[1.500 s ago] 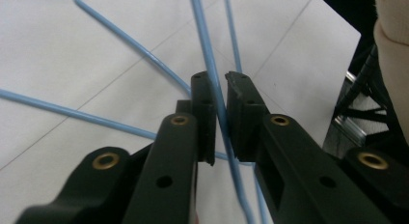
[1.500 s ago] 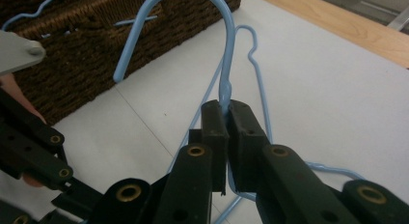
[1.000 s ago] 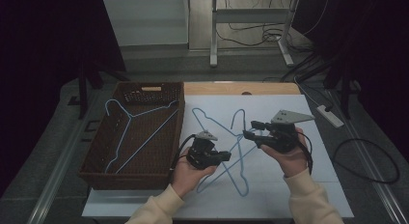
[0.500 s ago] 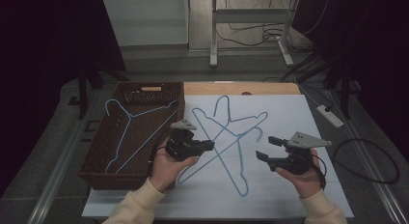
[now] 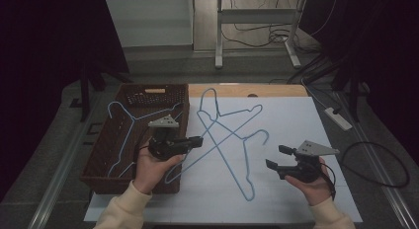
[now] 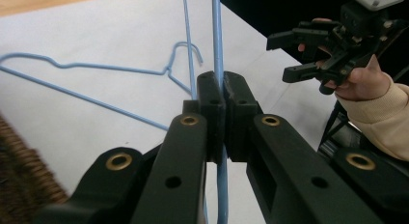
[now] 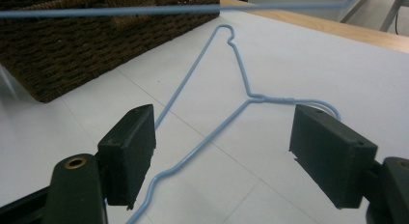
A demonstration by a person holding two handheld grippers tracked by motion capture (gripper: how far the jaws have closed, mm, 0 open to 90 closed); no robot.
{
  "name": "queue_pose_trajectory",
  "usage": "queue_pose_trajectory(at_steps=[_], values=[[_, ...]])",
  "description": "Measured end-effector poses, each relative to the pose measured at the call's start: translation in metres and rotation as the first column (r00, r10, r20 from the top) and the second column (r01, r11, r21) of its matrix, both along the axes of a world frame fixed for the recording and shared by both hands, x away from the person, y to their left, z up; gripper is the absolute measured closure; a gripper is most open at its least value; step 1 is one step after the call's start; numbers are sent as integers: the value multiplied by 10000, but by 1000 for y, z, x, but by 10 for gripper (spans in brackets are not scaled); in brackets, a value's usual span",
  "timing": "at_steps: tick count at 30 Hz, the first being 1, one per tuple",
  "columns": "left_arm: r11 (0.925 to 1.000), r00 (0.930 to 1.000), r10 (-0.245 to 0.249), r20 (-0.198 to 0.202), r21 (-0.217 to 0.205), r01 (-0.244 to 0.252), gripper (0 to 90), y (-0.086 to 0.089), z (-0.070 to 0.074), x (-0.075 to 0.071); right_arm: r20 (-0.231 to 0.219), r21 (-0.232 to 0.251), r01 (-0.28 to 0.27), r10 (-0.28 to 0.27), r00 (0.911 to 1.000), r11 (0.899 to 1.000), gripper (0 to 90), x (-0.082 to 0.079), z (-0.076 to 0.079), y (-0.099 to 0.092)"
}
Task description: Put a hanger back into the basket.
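My left gripper (image 5: 199, 139) (image 6: 223, 89) is shut on the wire of a blue hanger (image 5: 258, 109) (image 6: 216, 35) and holds it raised beside the wicker basket (image 5: 148, 95). The same wire crosses the top of the right gripper view (image 7: 144, 10). A second blue hanger (image 5: 246, 165) (image 7: 270, 98) lies flat on the white table top. My right gripper (image 5: 274, 156) (image 7: 222, 151) (image 6: 279, 60) hovers low over it at the right. Its jaws have just been opening and stand wide apart, with no pad on the wire.
Another blue hanger (image 5: 131, 118) lies inside the basket (image 7: 96, 40). A wooden strip (image 5: 276, 90) borders the table's far edge. A power strip (image 5: 338, 118) and a looped cable (image 5: 380, 160) lie on the floor to the right.
My left gripper has carried its hanger left toward the basket and upward. My right gripper has drawn off to the right and down, away from the hangers, and its jaws have spread.
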State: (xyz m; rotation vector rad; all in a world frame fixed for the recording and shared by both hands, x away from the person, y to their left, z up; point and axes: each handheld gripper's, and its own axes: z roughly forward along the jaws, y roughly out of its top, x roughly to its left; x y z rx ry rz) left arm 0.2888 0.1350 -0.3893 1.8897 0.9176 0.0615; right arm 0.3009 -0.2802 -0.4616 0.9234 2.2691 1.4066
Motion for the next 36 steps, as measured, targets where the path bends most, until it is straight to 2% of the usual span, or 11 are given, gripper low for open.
queue_pose_trajectory(at_steps=[12,20,23,29,34,36], values=[[9971,9963,723,458,-288,-710,874,42,6,-10,-145,-219,167,-170,9998,9996,250,3,-5,-3],[9922,9915,1200,506,-388,-1181,874,68,3,-14,-123,-379,151,-156,9998,9992,252,3,-7,-2],[9890,9876,1452,606,-391,-1430,874,79,5,-15,-143,-427,126,-132,9998,9990,252,3,-8,-1],[9814,9798,1846,773,-688,-1794,874,99,10,-18,-256,-476,234,-246,9994,9986,254,4,-11,-1],[9757,9742,2106,817,-789,-2043,874,112,11,-21,-302,-520,224,-240,9993,9984,254,4,-11,-1],[9713,9700,2300,785,-813,-2237,874,118,10,-21,-291,-528,204,-219,9993,9984,254,4,-12,0]])
